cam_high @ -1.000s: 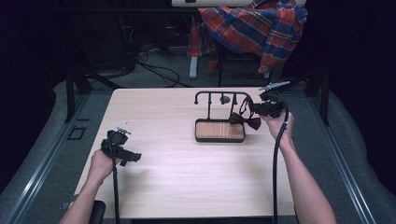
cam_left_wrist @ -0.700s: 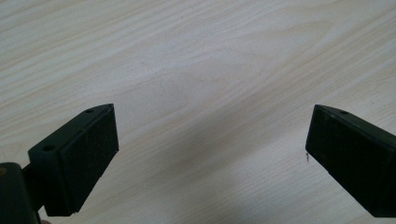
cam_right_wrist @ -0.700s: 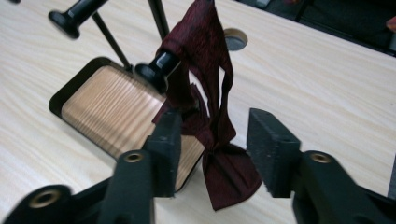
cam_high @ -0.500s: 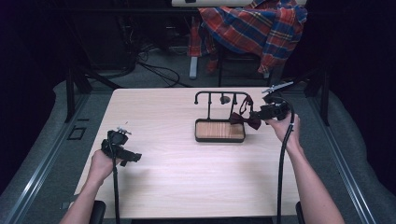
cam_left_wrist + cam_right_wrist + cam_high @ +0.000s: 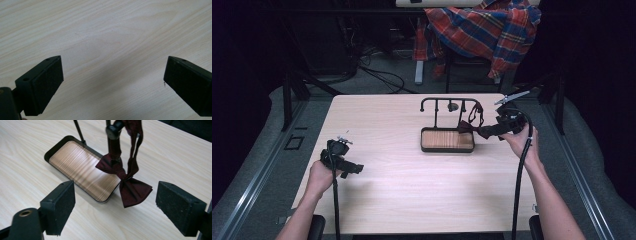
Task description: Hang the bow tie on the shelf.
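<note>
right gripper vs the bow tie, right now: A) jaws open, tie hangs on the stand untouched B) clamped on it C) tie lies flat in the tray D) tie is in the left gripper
A: in the right gripper view the right gripper has its jaws wide apart, and the dark red bow tie hangs by its strap from the stand, ahead of the jaws, touching neither.

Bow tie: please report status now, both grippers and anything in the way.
Left gripper open, over bare table. Right gripper open, facing bow tie. Bow tie hangs from stand, beside tray. Nothing in the way.
</note>
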Motion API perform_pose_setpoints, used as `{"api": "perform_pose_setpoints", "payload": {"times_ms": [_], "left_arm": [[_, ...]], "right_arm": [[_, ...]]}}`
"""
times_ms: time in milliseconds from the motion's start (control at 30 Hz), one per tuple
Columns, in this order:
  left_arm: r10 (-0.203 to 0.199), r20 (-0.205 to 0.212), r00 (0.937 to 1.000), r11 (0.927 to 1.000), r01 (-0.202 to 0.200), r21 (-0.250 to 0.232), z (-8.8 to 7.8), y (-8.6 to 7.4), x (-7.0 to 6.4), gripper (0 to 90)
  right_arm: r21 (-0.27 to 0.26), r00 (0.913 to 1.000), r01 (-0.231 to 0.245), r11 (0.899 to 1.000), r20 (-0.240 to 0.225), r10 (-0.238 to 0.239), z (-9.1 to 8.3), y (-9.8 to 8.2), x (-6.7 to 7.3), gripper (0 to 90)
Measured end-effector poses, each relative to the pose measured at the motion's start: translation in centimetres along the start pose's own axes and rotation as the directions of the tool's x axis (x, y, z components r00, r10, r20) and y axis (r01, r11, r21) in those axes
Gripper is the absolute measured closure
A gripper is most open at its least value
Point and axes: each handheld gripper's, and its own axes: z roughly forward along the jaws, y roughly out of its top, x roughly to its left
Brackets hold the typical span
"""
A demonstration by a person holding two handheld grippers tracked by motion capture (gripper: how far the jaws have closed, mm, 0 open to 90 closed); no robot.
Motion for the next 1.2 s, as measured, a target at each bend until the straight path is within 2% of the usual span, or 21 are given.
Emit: {"api": "perform_pose_setpoints", "payload": {"times_ms": [600, 767, 1067, 1200], "left_arm": [[-0.002, 0.002, 1.0, 1.0, 0.002, 0.003, 0.1, 0.0, -0.1, 2.4], [0.004, 0.002, 1.0, 1.0, -0.004, 0.004, 0.0, 0.0, 0.0, 2.4], [0.008, 0.003, 1.0, 0.9999, -0.008, 0.008, 0.1, 0.0, -0.1, 2.4], [0.006, 0.006, 1.0, 1.0, -0.006, 0.008, 0.2, 0.0, -0.2, 2.5]], "right_arm": [[0.005, 0.9965, 0.066, 0.998, -0.052, -0.066, -0.5, -1.0, 2.9, 5.9], [0.007, 0.9951, 0.083, 0.997, -0.055, -0.083, -0.6, -1.8, 3.7, 4.0], [0.043, 0.99, 0.122, 0.992, -0.076, -0.119, -0.3, -3.3, 5.2, 1.8], [0.057, 0.9847, 0.164, 0.985, -0.069, -0.16, 0.1, -4.8, 6.3, 1.3]]}}
